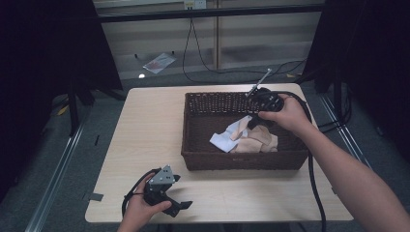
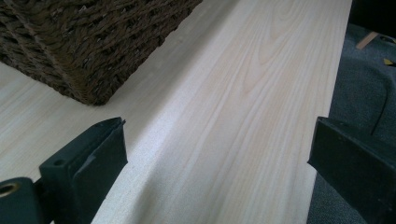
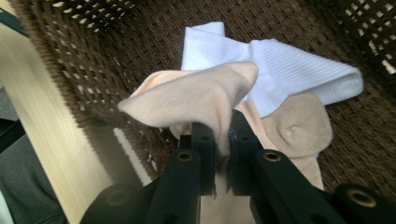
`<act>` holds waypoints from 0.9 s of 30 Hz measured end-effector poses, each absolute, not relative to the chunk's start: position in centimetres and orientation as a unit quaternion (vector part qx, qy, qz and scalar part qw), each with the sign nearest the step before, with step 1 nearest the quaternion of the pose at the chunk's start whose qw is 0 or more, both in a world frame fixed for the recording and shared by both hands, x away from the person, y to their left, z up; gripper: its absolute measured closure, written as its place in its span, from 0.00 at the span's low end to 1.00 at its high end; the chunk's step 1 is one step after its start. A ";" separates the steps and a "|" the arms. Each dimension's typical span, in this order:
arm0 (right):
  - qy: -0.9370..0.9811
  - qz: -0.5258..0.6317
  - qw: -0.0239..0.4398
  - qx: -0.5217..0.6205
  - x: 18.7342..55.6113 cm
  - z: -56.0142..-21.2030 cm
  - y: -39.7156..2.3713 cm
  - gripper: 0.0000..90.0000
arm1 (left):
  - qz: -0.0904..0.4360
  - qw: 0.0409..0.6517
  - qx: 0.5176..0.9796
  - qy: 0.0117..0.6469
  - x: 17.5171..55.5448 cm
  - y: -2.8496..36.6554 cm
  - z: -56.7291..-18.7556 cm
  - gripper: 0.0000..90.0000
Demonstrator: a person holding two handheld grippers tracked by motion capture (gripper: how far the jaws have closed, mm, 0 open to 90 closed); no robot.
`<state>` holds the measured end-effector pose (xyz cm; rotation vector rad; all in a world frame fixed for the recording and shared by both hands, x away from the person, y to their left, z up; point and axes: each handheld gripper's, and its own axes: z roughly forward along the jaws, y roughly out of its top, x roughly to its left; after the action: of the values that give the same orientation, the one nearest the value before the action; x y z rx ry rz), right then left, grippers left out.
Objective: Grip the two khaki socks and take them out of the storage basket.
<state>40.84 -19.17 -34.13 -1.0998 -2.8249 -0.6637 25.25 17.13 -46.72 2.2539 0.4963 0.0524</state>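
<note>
Right tongs [image 3: 222,140] clamp peach sock [image 3: 196,100] above basket [image 3: 70,70]; left tongs [image 2: 215,154] gape, well apart from it

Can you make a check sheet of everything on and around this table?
Surface: pale wooden table, bare outside the basket.
Job's things: brown woven basket; inside lie a peach sock, a white sock partly over it, and a tan sock.
Clutter: nothing seen.
Grippers: right tongs shut on the peach sock, pinching a fold; left tongs open over the table's front edge, empty.
Cables: black cable along the right forearm; another loops at the left hand.
Surroundings: grey floor, dark curtains, wires behind the table.
</note>
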 end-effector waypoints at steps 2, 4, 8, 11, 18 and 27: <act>-0.912 -0.216 0.015 -0.347 40.7 -33.5 -19.3 0.93 | 0.020 0.404 0.893 0.196 25.2 17.1 -46.7 0.04; -0.911 -0.221 0.016 -0.347 40.5 -32.9 -19.4 0.93 | 0.022 0.410 0.890 0.198 25.2 17.1 -46.8 0.04; -0.914 -0.223 0.015 -0.340 40.1 -31.8 -19.7 0.93 | 0.020 0.406 0.892 0.197 25.2 17.1 -46.7 0.04; -0.912 -0.233 0.010 -0.338 39.7 -30.7 -20.0 0.93 | 0.020 0.406 0.892 0.197 25.2 17.1 -46.7 0.04; -0.915 -0.237 0.009 -0.326 38.9 -29.6 -19.9 0.93 | 0.019 0.409 0.891 0.196 25.2 17.0 -46.8 0.04; -0.919 -0.254 0.021 -0.301 37.2 -28.9 -19.3 0.93 | 0.018 0.405 0.893 0.195 25.2 17.0 -46.7 0.04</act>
<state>37.24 -19.35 -28.90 -0.9328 -2.8492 -0.7884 25.18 17.02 -46.71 2.2541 0.4922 0.0455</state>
